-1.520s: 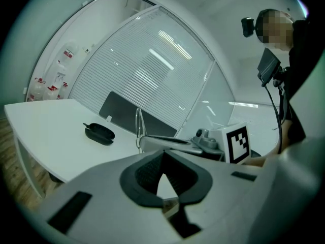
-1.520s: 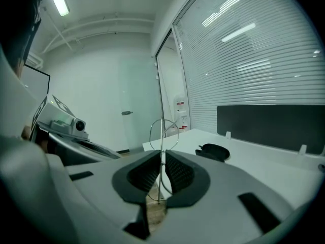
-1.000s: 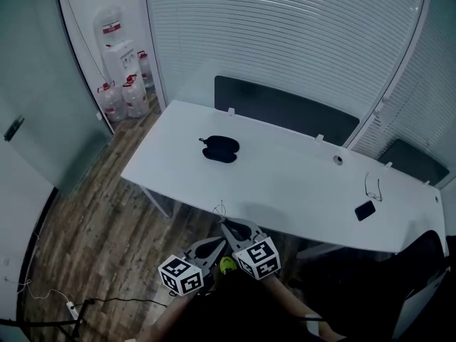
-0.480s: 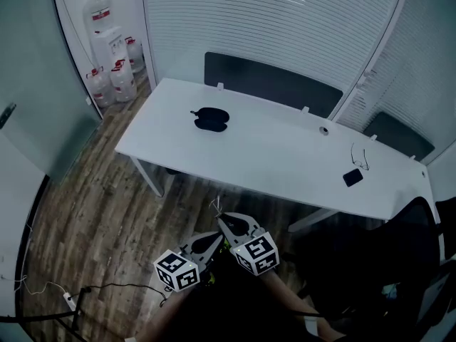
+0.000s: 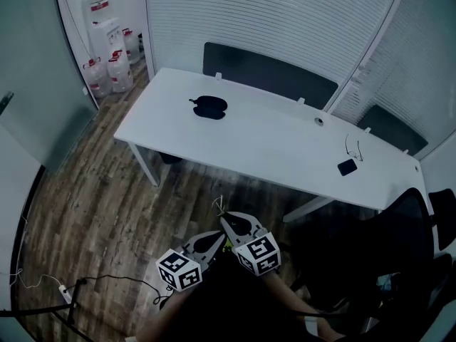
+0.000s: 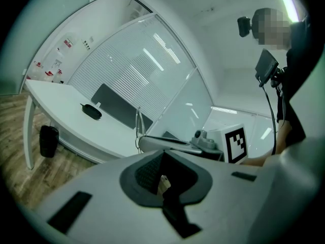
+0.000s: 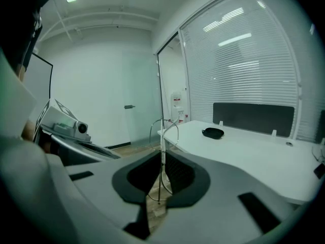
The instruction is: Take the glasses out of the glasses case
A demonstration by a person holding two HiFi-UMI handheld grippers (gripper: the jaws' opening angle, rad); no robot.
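A closed black glasses case (image 5: 209, 107) lies on the far left part of the white table (image 5: 271, 148); it also shows in the left gripper view (image 6: 92, 111) and the right gripper view (image 7: 213, 132). A pair of thin glasses (image 5: 354, 147) rests near the table's right end, beside a dark phone (image 5: 347, 167). Both grippers hang low in front of me, well short of the table and over the floor. My left gripper (image 5: 218, 236) is shut with nothing in it. My right gripper (image 5: 224, 218) is shut on a thin wire loop (image 7: 163, 127) that sticks out past its tips.
Water jugs (image 5: 107, 73) stand by the far left wall. A dark panel (image 5: 271, 73) runs behind the table, and a black chair (image 5: 399, 219) is at the right. A dark bin (image 6: 49, 140) sits under the table. A power strip with cable (image 5: 60, 291) lies on the wooden floor.
The head view has shifted, so the table now sits higher and a little farther off. Both grippers stay shut and close together at the bottom.
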